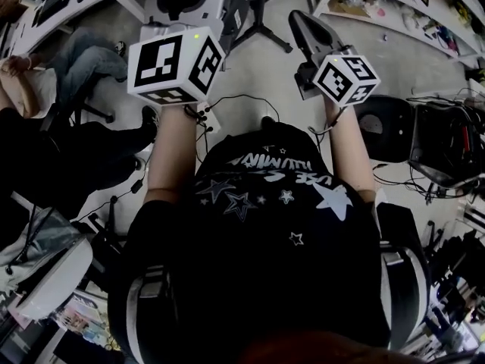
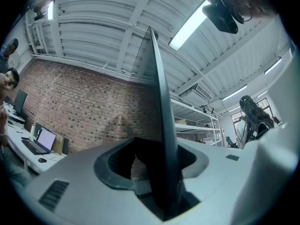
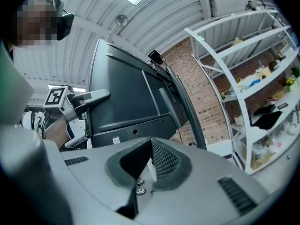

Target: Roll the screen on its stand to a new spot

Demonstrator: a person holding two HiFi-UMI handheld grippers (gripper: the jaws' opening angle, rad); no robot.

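Gripping looks like the step in hand, and only one side has hold. The left tongs (image 2: 164, 182) pinch the thin side edge of the screen (image 2: 159, 107), which rises straight up from between their jaws. The right tongs (image 3: 149, 161) hang near the screen's dark back without touching it, their jaws pressed together on nothing. The screen stands upright in front of the person (image 1: 265, 241), with a brick wall (image 2: 84, 111) beyond it and white shelves (image 3: 253, 78) to its right. Its stand and wheels are not clear in any view. Next, I judge, the right tongs must spread and take the screen's other edge, so both push evenly and the stand does not swivel.
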